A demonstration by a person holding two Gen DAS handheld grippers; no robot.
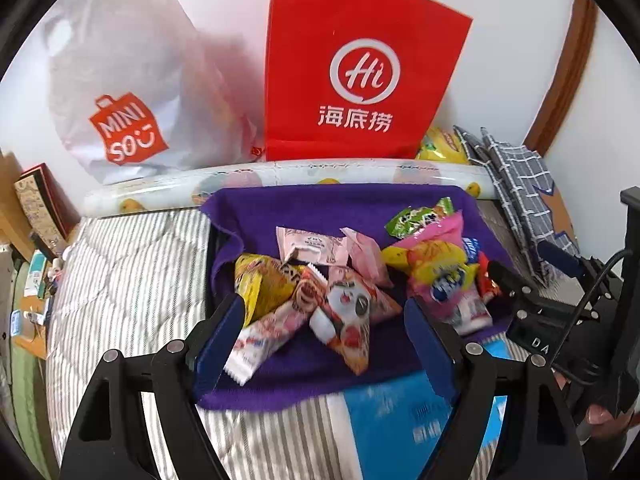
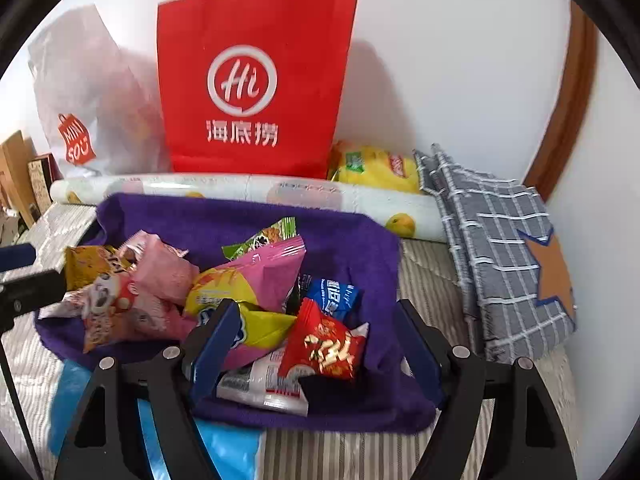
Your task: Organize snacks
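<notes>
Snack packets [image 1: 344, 280] heaped on a purple cloth [image 1: 304, 204] spread over a striped bed cover [image 1: 132, 280], with a red paper bag [image 1: 360, 68] and a white plastic bag [image 1: 120, 92] upright against the wall behind. Left tool [image 1: 324, 328] spread apart above the pink and yellow packets, gripping nothing. Right tool [image 2: 320, 344] likewise spread apart over a red packet [image 2: 324, 344], pads clear of it.

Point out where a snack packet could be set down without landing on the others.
Free: the back strip of the purple towel before the fruit-print roll, and the striped grey bedding to its left. Crowded: the towel's middle, where the snack packets pile up, and around the red packet.
</notes>
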